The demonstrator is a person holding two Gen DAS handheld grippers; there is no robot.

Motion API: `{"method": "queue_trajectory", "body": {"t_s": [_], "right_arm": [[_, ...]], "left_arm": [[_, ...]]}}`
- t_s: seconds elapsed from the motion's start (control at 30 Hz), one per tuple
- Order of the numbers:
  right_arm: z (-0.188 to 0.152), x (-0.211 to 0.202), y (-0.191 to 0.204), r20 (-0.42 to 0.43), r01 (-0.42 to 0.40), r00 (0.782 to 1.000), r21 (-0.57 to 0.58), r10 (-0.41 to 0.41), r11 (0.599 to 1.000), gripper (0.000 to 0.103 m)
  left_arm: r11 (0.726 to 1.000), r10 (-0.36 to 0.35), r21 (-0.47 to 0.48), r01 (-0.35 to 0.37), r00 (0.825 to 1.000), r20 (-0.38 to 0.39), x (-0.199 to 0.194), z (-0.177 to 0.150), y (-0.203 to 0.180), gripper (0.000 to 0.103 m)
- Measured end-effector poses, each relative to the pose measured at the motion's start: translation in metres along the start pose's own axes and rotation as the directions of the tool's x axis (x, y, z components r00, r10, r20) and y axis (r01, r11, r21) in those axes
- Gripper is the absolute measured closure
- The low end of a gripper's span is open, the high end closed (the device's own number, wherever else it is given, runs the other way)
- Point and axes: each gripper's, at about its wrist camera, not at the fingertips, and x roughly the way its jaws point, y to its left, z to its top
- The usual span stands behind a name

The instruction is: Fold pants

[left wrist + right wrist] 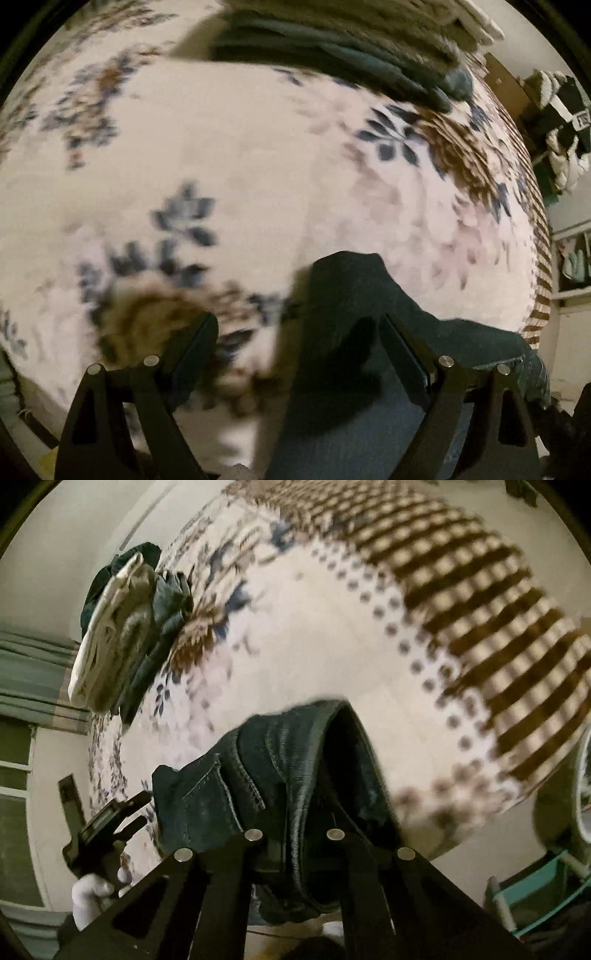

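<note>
Dark denim pants [266,760] hang over the floral bed cover [332,635]. My right gripper [295,812] is shut on the pants' waistband and lifts it above the bed. In the left wrist view my left gripper [299,332] is open, its fingers [195,343] wide apart. A dark leg of the pants [354,295] rises between the fingers, nearer the right one; nothing is pinched. The left gripper also shows in the right wrist view [107,823], held by a white-gloved hand beside the pants.
A pile of folded clothes [362,48] lies at the far end of the bed; it also shows in the right wrist view [125,627]. A brown striped border [480,602] marks the bed's edge. Shelves with clothes [557,122] stand beyond. A teal crate [535,897] sits on the floor.
</note>
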Motion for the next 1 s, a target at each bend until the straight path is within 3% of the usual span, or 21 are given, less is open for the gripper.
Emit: {"method": "queue_trajectory", "body": {"t_s": [0.13, 0.27, 0.3, 0.33, 0.37, 0.4, 0.5, 0.6, 0.73, 0.77, 0.8, 0.87, 0.9, 0.97, 1.0], "right_arm": [[0.009, 0.0, -0.018, -0.011, 0.031, 0.999, 0.047, -0.031, 0.998, 0.098], [0.013, 0.015, -0.032, -0.059, 0.065, 0.996, 0.029, -0.063, 0.997, 0.097], [0.012, 0.027, -0.038, -0.106, 0.091, 0.991, 0.032, -0.087, 0.995, 0.092], [0.01, 0.036, -0.043, -0.149, 0.104, 0.984, 0.037, -0.098, 0.994, 0.073], [0.009, 0.045, -0.05, -0.2, 0.12, 0.974, 0.058, -0.107, 0.991, 0.065], [0.008, 0.045, -0.062, -0.215, 0.126, 0.972, 0.115, -0.099, 0.985, 0.042], [0.004, 0.027, -0.081, -0.188, -0.003, 0.981, 0.247, 0.051, 0.969, 0.036], [-0.011, 0.01, -0.094, -0.149, -0.078, 0.98, 0.334, 0.134, 0.939, 0.035], [-0.04, 0.028, -0.103, -0.186, -0.132, 0.954, 0.448, 0.236, 0.884, 0.036], [-0.045, 0.035, -0.101, -0.172, -0.155, 0.951, 0.457, 0.257, 0.876, 0.039], [-0.05, 0.038, -0.096, -0.16, -0.163, 0.953, 0.447, 0.258, 0.879, 0.057], [-0.055, 0.035, -0.088, -0.141, -0.096, 0.976, 0.405, 0.166, 0.909, 0.067], [-0.056, 0.033, -0.087, -0.135, -0.079, 0.98, 0.4, 0.144, 0.913, 0.072], [-0.059, 0.027, -0.09, -0.118, -0.056, 0.987, 0.403, 0.112, 0.914, 0.072], [-0.059, 0.027, -0.089, -0.12, -0.054, 0.987, 0.389, 0.109, 0.92, 0.073]], "left_arm": [[1.0, -0.009, 0.02, 0.01, 0.999, -0.046, 0.028, 0.011, -0.017, 0.014], [0.997, -0.063, -0.04, 0.06, 0.994, -0.087, 0.051, 0.017, -0.004, 0.007], [0.996, -0.08, -0.051, 0.076, 0.993, -0.087, 0.052, 0.018, 0.0, 0.007], [0.994, -0.096, -0.057, 0.092, 0.992, -0.083, 0.05, 0.017, 0.004, 0.007], [0.995, -0.094, -0.051, 0.09, 0.992, -0.081, 0.046, 0.016, 0.005, 0.007], [0.995, -0.088, -0.042, 0.085, 0.993, -0.077, 0.043, 0.015, 0.005, 0.007], [0.997, -0.078, -0.013, 0.077, 0.995, -0.067, 0.027, 0.01, 0.004, 0.007], [0.995, -0.103, -0.023, 0.102, 0.994, -0.047, 0.015, 0.007, 0.009, 0.007], [0.992, -0.121, -0.03, 0.119, 0.992, -0.046, 0.015, 0.009, 0.004, 0.007], [0.992, -0.123, -0.039, 0.121, 0.991, -0.051, 0.017, 0.01, 0.006, 0.008], [0.991, -0.123, -0.054, 0.12, 0.991, -0.057, 0.02, 0.012, 0.005, 0.009], [0.987, -0.132, -0.098, 0.125, 0.989, -0.064, 0.029, 0.016, 0.006, 0.011], [0.984, -0.145, -0.113, 0.137, 0.987, -0.067, 0.035, 0.019, 0.006, 0.016], [0.972, -0.201, -0.136, 0.189, 0.977, -0.076, 0.044, 0.023, 0.009, 0.05], [0.969, -0.218, -0.136, 0.207, 0.973, -0.074, 0.044, 0.023, 0.007, 0.057]]}}
